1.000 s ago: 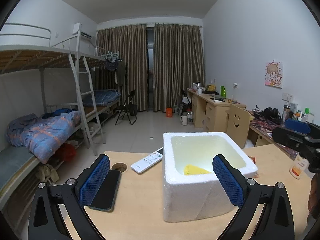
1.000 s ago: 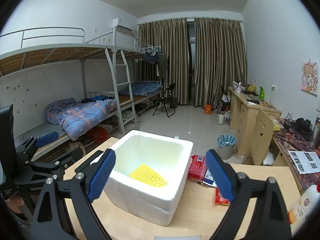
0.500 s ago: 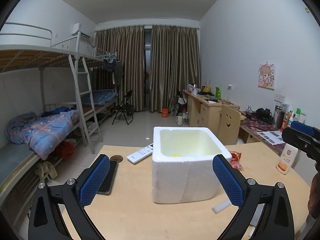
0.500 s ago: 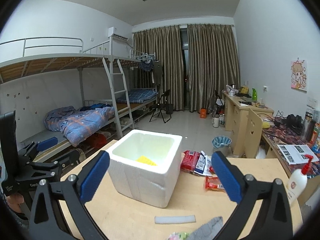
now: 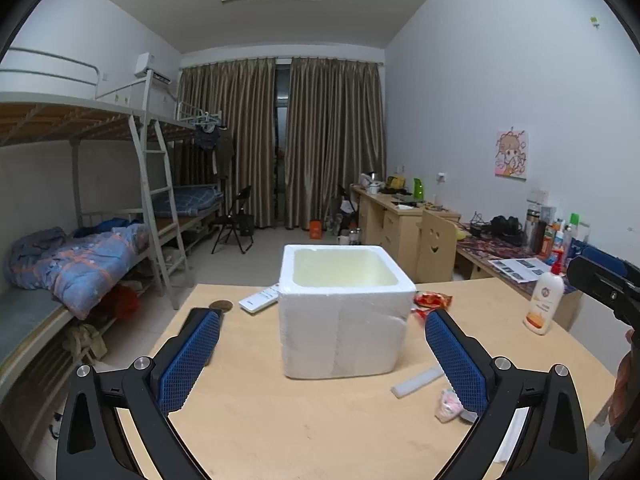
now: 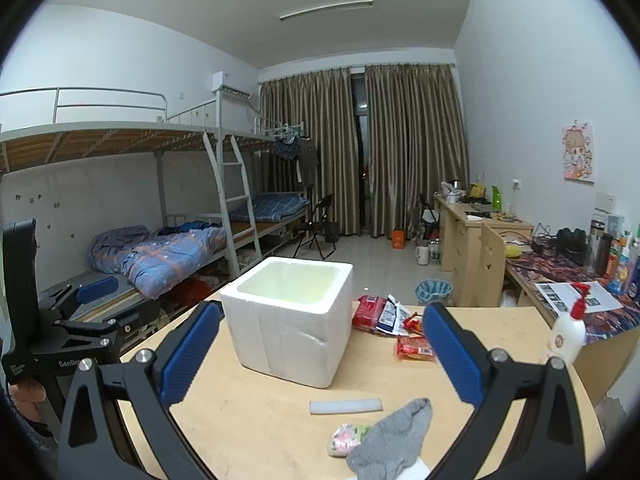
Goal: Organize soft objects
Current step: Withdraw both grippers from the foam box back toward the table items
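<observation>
We held both tongs wide, nothing between pads: left tongs (image 5: pixel 320 364), right tongs (image 6: pixel 320 354). White foam box (image 6: pixel 290 316) stood mid-worktop (image 6: pixel 260 420). Grey sock (image 6: pixel 394 436) lay near right tongs, touching pink floral cloth (image 6: pixel 346 438); white foam strip (image 6: pixel 346 407) just beyond.

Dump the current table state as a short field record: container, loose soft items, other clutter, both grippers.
container: white foam box, open top, upright on the wooden table
soft items: grey sock and small pink floral piece, on the table near the right gripper, outside the box
foam strip: white foam strip flat on the table, between sock and box
other: red snack packets right of box; lotion bottle; remote
left gripper: open, empty
right gripper: open, empty
</observation>
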A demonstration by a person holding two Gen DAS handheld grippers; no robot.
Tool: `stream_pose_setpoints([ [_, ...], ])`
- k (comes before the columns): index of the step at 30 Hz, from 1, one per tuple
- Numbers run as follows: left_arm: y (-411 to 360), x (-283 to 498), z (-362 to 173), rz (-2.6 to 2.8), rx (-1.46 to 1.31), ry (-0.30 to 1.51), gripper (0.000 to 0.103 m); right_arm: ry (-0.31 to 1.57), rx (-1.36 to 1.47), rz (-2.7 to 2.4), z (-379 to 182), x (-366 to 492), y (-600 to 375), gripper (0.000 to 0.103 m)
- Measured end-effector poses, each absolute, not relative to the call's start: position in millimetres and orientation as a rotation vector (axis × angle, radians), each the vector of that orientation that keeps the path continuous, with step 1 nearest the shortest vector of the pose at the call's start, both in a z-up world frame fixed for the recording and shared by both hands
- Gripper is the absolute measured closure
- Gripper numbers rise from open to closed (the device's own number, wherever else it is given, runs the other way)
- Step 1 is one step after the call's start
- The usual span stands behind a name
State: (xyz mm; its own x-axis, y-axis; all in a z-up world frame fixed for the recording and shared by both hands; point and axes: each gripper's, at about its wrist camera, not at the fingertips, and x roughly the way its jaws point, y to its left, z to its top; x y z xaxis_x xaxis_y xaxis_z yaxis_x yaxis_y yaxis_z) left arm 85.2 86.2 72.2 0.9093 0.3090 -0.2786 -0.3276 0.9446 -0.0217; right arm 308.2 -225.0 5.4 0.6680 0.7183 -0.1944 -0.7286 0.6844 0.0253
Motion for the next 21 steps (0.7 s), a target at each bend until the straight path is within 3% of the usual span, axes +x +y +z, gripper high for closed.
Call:
stream_pose_setpoints([
  [21,55.4,53.8,35.7,0.223,-0.115,0.201,0.0,0.175,-0.016,0.721,-36.8,280.2,-270.6,0.0],
])
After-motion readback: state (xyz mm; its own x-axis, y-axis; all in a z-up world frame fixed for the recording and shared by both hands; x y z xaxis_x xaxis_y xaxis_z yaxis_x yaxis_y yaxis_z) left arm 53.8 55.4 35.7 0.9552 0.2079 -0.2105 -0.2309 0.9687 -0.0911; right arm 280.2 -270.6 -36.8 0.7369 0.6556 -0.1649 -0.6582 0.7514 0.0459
